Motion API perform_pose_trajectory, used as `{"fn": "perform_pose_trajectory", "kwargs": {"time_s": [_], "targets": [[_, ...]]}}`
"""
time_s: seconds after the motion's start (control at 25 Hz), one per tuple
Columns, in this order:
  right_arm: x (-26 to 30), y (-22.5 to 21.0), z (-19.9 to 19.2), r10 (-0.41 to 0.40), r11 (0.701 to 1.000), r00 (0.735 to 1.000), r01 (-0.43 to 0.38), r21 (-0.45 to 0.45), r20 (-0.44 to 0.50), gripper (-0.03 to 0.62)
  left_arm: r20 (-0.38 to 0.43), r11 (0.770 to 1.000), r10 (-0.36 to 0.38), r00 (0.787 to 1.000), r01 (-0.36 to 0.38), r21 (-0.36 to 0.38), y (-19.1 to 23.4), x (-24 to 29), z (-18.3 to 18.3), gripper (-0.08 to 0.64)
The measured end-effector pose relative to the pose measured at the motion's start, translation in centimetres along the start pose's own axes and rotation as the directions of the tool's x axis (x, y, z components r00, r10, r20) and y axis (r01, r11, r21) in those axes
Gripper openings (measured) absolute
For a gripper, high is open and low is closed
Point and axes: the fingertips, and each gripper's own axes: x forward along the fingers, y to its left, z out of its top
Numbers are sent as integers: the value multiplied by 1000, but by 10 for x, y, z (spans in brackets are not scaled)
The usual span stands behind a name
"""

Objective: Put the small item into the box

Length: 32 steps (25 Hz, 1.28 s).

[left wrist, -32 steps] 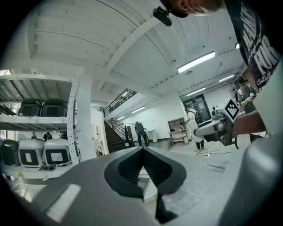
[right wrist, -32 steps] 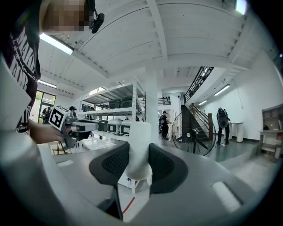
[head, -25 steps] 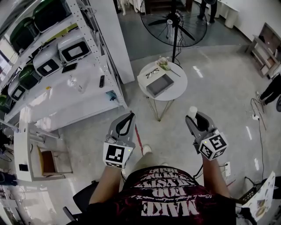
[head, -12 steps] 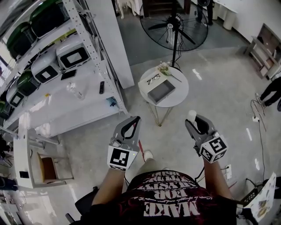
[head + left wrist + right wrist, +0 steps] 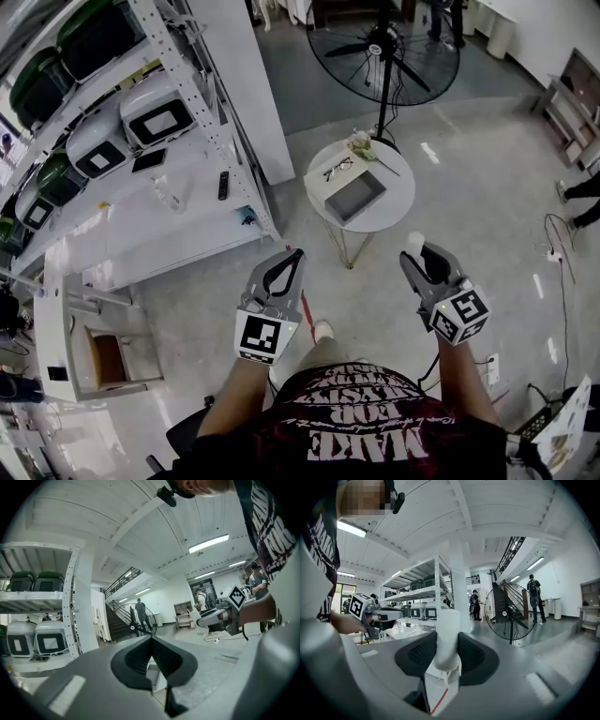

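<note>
Small white cylindrical item (image 5: 443, 637): clamped in right gripper (image 5: 446, 643). Left gripper (image 5: 151, 643): jaws together, empty. Grey open box (image 5: 356, 197): far, on round white table (image 5: 399, 202).

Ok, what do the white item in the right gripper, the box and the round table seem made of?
White item: matte, smooth cylinder, likely plastic or foam; cannot tell which.
Box: grey, flat-sided open tray, probably card or plastic.
Round table: smooth white top with a slight sheen, perhaps painted wood or laminate, on thin gold-toned legs that look like metal.
</note>
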Motion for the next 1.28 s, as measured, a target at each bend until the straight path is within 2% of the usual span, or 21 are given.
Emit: {"fn": "perform_pose_trajectory", "kwargs": {"time_s": [0.24, 0.44, 0.8, 1.0, 1.12, 1.28], "targets": [[36, -16, 18, 0, 1000, 1000, 0, -17, -5, 163, 8, 1000, 22, 1000, -22, 4, 42, 29, 3, 2], [67, -32, 39, -25, 999, 1000, 25, -27, 13, 163, 29, 1000, 11, 1000, -11, 22, 70, 52, 9, 2], [95, -34, 52, -81, 996, 997, 82, -40, 14, 163, 55, 1000, -7, 998, 9, -18, 113, 70, 0, 2], [93, -35, 52, -120, 992, 993, 121, -43, 15, 163, 54, 996, -14, 998, 19, -88, 125, 72, -11, 2], [83, -38, 46, -153, 988, 988, 153, -23, 8, 163, 25, 992, -49, 998, 52, -116, 120, 78, -22, 2], [71, -46, 36, -189, 982, 982, 189, 10, 8, 163, -37, 990, -116, 993, 113, -89, 102, 92, -35, 2]]}}
